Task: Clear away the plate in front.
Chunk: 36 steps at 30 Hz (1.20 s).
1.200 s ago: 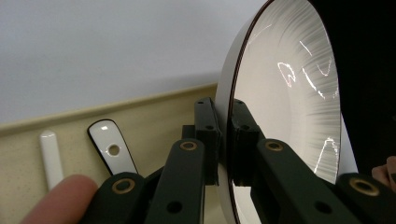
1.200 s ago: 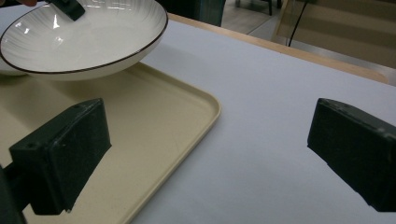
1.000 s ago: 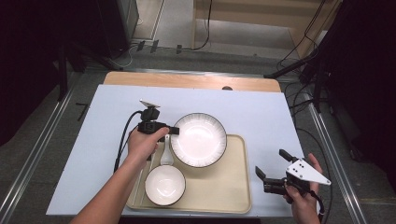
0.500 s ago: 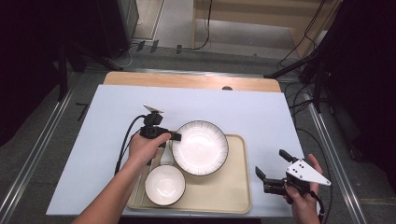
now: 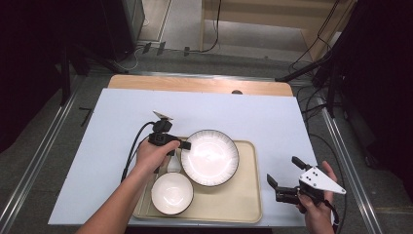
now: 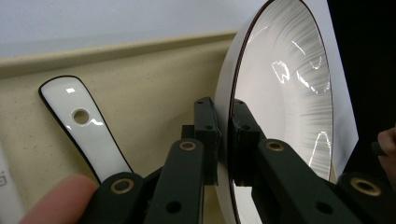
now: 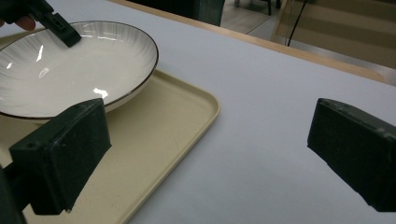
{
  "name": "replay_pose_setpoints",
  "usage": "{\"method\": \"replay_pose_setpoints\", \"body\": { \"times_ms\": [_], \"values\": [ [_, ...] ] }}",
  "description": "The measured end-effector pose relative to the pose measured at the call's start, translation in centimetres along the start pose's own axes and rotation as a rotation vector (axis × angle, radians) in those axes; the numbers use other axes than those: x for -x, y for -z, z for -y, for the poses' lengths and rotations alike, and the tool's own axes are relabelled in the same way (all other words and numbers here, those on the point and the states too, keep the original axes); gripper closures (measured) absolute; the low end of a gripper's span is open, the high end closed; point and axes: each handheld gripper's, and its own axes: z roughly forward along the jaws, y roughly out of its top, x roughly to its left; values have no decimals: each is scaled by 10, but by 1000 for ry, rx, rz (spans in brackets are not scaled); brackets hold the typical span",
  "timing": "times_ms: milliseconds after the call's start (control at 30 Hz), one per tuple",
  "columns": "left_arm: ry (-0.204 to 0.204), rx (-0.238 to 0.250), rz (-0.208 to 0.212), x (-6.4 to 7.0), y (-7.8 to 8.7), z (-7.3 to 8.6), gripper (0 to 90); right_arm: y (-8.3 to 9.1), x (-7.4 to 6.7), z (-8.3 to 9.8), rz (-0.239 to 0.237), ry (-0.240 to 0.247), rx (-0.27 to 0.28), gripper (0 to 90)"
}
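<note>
High view, left hand-held gripper (image 5: 185,145): sits at the left rim of the big plate (image 5: 210,157), jaws pinched tight on that rim, hand wrapped over the body, cable trailing off to the left.
High view, big plate: white with a dark edge line, over the upper middle of the beige tray (image 5: 243,204).
High view, small bowl (image 5: 172,193): white, in the tray's near left corner, just beside the plate.
High view, spoon (image 5: 174,165): a pale handle pokes out between hand, plate and bowl, mostly hidden.
High view, right hand-held gripper (image 5: 285,174): held off the tray's right edge over the pale blue worktop (image 5: 272,117), jaws spread wide, nothing in them.
Left gripper view, grip: both black pads squeeze the plate (image 6: 285,93) rim, one on the underside, one on the inner face.
Left gripper view, spoon handle (image 6: 84,128): white, dark outline, a hole near its end, lying on the tray floor (image 6: 154,79) left of the jaws.
Right gripper view, jaws: well apart and empty.
Right gripper view, scene: plate (image 7: 74,65) rests on the tray (image 7: 187,107) at the left; the other gripper's tip (image 7: 63,29) bites its far rim.
</note>
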Motion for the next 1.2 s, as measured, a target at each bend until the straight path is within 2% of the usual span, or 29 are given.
{"method": "replay_pose_setpoints", "body": {
  "times_ms": [300, 567, 933, 1200],
  "values": [
    [-2, -25, -12, -4, -5, 0, 847, 0, 1, 0, -1, 0, 0, 0],
    [17, -35, -13, -7, -9, -1, 851, 1, 2, 0, 3, -2, 1, 0],
    [-16, -29, -48, -5, -11, -1, 848, 2, 2, 0, 2, -2, 2, 0],
    [-26, -52, -40, -5, -10, -1, 850, 1, 1, 0, 0, 1, 4, 0]
  ]
}}
